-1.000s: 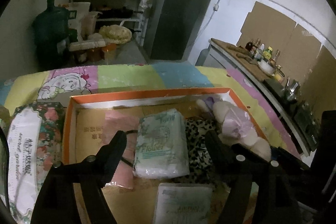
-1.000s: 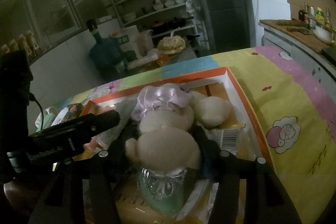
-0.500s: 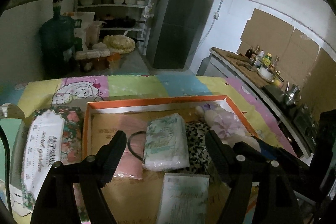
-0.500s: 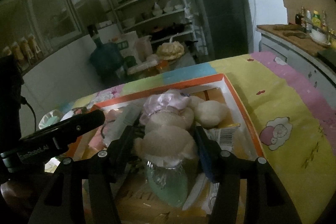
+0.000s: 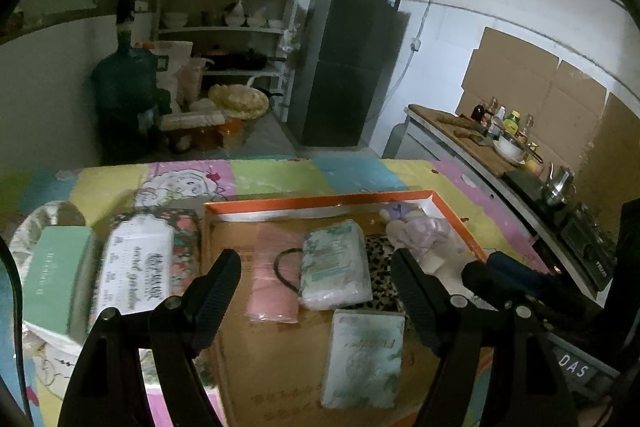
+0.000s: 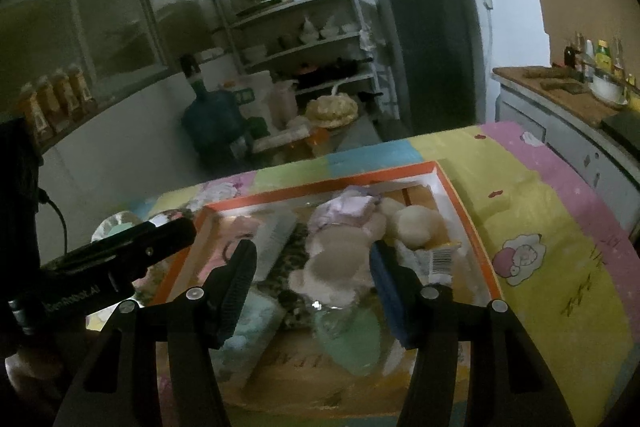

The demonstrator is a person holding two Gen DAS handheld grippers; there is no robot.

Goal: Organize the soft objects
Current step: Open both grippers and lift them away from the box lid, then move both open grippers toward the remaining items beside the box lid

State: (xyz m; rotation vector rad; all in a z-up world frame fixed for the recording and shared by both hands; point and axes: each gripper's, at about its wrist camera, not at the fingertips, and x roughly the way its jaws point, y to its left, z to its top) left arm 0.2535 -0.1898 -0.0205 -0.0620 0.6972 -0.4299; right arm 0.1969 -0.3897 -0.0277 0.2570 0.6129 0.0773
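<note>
Two tools hover over an orange-rimmed box [image 5: 320, 201] on a desk under a patchwork cloth [image 5: 276, 173]. In the left wrist view, the left tool [image 5: 316, 291] hangs released, jaws spread wide with nothing between them. At 9 o'clock from it, outside the box, lie a mint carton [image 5: 56, 271] and, just beside that, a floral tissue pack [image 5: 138, 267]. Inside the box, from left to right, sit a pink pouch [image 5: 272, 279], a black loop [image 5: 286, 271] on it, and a pale tissue pack [image 5: 334, 267] overlapping a leopard cloth [image 5: 380, 275]. At 6 o'clock from that pack lies a second green pack [image 5: 364, 359]. A plush toy [image 5: 424, 239] in a lilac dress lies at the box's 2 o'clock corner.

In the right wrist view, the right tool [image 6: 312, 291] is also released, its jaws flanking the toy [image 6: 340, 255] without visibly pressing it; the view is blurred. Below the toy is a clear-wrapped green item [image 6: 352, 339]. The left tool's finger [image 6: 132, 251] shows at 9 o'clock.
</note>
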